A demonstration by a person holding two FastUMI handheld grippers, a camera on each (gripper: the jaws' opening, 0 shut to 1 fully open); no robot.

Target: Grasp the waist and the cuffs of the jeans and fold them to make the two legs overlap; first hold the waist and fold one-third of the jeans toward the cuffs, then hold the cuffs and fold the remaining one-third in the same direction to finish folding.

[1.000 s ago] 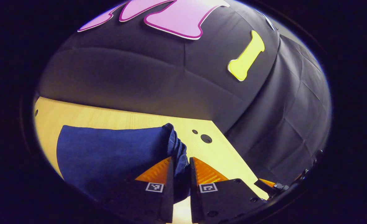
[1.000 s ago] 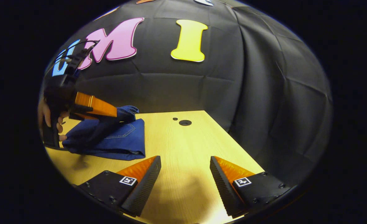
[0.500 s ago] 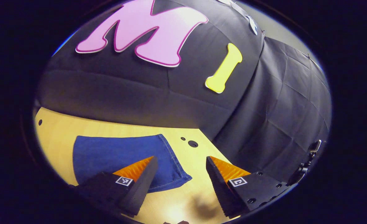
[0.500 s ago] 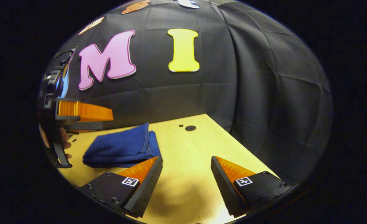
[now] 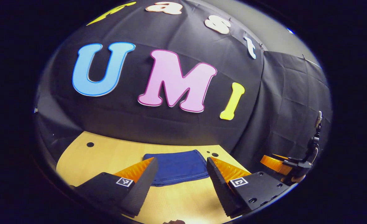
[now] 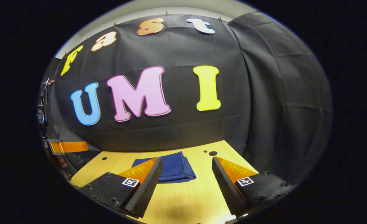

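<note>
- The jeans (image 5: 177, 167) lie as a compact folded bundle flat on the surface (image 5: 108, 155), toward its far side, near the wall cloth (image 5: 177, 124).
- The left tongs (image 5: 180, 180) stand with their two fingers wide apart and nothing between them; the bundle lies straight ahead of them, well clear of the tips.
- The right tongs (image 6: 186, 180) are likewise spread and empty, and the jeans (image 6: 171, 168) lie ahead and a little to the left of their gap.
- Both tongs hang above the surface, apart from the cloth; neither looks clearly nearer.
- The bundle's long side runs across both views, with its stitched edge turned toward the tongs.
- By my reading the folding looks complete, so any coming move is a retreat rather than a new grip.
- Two small holes (image 6: 213, 153) sit in the surface just right of the bundle.
</note>
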